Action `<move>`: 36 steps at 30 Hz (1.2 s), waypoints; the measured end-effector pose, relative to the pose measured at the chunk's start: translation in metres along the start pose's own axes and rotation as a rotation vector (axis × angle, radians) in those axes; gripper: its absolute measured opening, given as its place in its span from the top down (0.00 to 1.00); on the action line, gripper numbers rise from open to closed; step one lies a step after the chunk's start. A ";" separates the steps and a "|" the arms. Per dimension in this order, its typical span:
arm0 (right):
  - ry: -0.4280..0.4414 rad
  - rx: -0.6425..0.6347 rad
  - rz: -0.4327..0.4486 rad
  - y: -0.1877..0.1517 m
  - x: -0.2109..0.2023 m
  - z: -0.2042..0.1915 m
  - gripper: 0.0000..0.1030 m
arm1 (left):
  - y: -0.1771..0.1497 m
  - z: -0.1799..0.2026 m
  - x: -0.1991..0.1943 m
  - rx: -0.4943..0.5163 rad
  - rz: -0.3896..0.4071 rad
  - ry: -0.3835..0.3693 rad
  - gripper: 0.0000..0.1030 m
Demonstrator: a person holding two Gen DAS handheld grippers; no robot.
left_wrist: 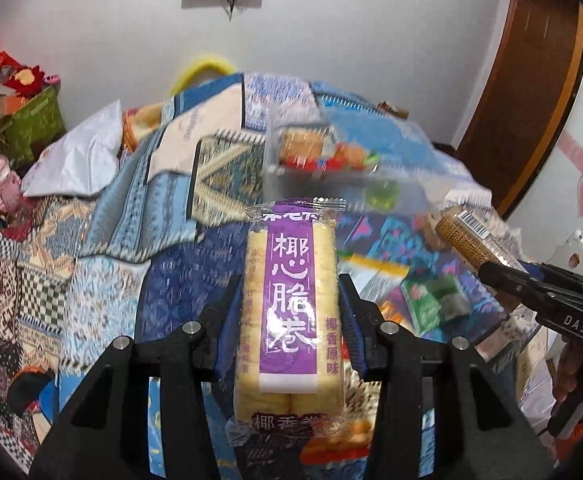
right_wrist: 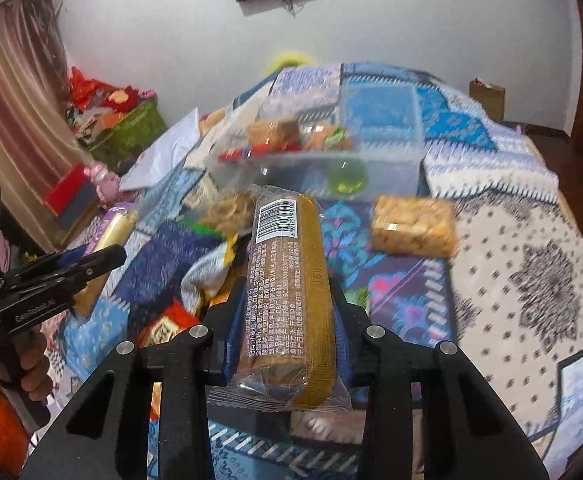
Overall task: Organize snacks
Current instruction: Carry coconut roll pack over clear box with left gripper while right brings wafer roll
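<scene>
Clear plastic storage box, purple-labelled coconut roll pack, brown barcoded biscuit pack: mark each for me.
Clear plastic storage box (right_wrist: 387, 168): right wrist view, bare front wall.
Purple-labelled coconut roll pack (left_wrist: 291, 296): left wrist view, purple label.
Brown barcoded biscuit pack (right_wrist: 287, 288): right wrist view, printed back panel.

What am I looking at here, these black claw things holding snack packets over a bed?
These are two hand-held grippers, each with a camera looking along its fingers; no robot arm. The left gripper clamps a yellow wafer-roll packet with a purple label. The right gripper clamps a brown biscuit packet with a barcode. Each view also catches the other gripper at its edge. Ahead, on the blue patterned bedspread, sit a clear plastic storage box already holding some snacks, and loose packets, including a clear bag of golden crackers.
</scene>
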State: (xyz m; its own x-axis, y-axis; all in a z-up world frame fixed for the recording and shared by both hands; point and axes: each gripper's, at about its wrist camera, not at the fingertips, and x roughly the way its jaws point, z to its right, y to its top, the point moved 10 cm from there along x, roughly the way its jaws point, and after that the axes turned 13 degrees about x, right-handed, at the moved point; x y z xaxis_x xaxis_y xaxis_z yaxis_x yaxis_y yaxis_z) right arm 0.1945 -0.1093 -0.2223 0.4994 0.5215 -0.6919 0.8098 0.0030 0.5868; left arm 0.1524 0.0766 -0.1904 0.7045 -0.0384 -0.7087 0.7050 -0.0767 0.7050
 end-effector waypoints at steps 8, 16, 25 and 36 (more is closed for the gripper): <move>-0.008 0.015 0.092 0.041 -0.019 0.012 0.67 | 0.055 0.014 -0.008 0.021 0.085 -0.020 0.56; -0.007 0.031 0.156 0.081 -0.023 0.022 0.67 | 0.104 0.030 0.005 0.055 0.130 -0.031 0.56; 0.004 0.059 0.189 0.118 -0.006 0.031 0.67 | 0.141 0.036 0.050 0.053 0.106 -0.045 0.56; -0.013 0.056 0.149 0.134 0.041 0.042 0.67 | 0.153 0.047 0.109 0.052 0.059 -0.088 0.56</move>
State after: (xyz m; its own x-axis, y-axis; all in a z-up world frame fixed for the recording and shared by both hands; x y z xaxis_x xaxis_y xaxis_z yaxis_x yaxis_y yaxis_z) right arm 0.3368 -0.1238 -0.1896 0.6186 0.5019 -0.6046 0.7425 -0.1215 0.6588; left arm 0.3334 0.0142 -0.1608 0.7333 -0.1314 -0.6671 0.6557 -0.1228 0.7450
